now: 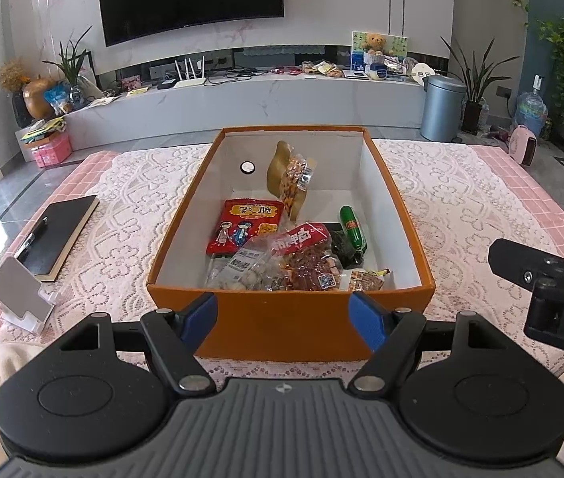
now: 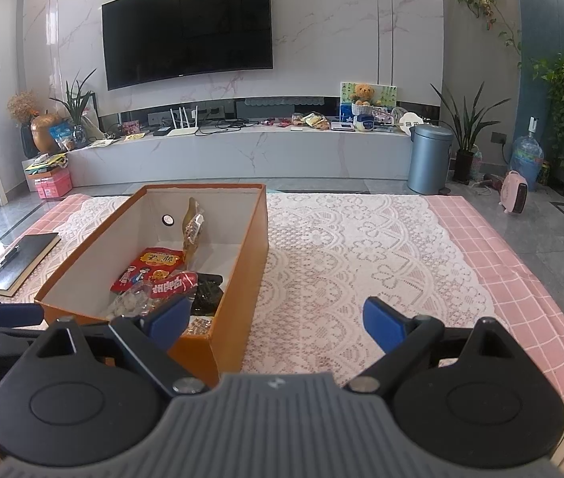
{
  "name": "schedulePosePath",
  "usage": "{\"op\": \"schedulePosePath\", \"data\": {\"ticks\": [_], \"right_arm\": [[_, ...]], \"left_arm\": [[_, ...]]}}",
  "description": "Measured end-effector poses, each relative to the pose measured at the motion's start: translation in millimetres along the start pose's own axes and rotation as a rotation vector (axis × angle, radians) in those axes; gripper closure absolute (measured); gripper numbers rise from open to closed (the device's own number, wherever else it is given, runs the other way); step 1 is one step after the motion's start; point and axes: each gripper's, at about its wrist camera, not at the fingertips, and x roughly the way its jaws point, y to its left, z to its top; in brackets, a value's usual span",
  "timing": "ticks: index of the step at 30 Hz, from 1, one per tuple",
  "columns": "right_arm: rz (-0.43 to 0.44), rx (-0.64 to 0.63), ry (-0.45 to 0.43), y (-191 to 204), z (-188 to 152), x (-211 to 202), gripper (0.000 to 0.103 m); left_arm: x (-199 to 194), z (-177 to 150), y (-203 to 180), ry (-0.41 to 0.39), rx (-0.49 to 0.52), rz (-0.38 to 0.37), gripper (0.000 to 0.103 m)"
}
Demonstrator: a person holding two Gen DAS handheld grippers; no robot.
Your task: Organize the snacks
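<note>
Tongs point(image 1: 283, 320) on the left hand gape wide, both blue pads apart with nothing between them, poised just before the near wall of the box point(image 1: 289, 318) without touching it. Right tongs point(image 2: 278, 324) are likewise spread wide and hold nothing; their left pad point(image 2: 170, 318) overlaps the box's near right corner in view, though contact cannot be judged, and their right pad hangs over the lace cloth point(image 2: 361, 247). The box sits at 12 o'clock from the left tongs and 10 o'clock from the right, on the table. Inside it lie the snacks: a red bag point(image 1: 246, 225), a clear pack of pale pieces point(image 1: 238, 269), a red meat pack point(image 1: 309, 255), a green sausage point(image 1: 353, 227) at its 3 o'clock, and a nut pouch point(image 1: 291, 183) leaning on the far wall. A notebook point(image 1: 58, 235) lies at 9 o'clock.
</note>
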Motion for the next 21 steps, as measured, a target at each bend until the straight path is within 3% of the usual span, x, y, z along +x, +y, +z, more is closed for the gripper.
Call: {"op": "schedulePosePath", "data": {"ticks": [21], "right_arm": [[0.013, 0.004, 0.012, -1.5, 1.0, 0.0, 0.012]], "left_arm": [[-4.6, -0.2, 1.4, -0.013, 0.003, 0.002, 0.020]]}}
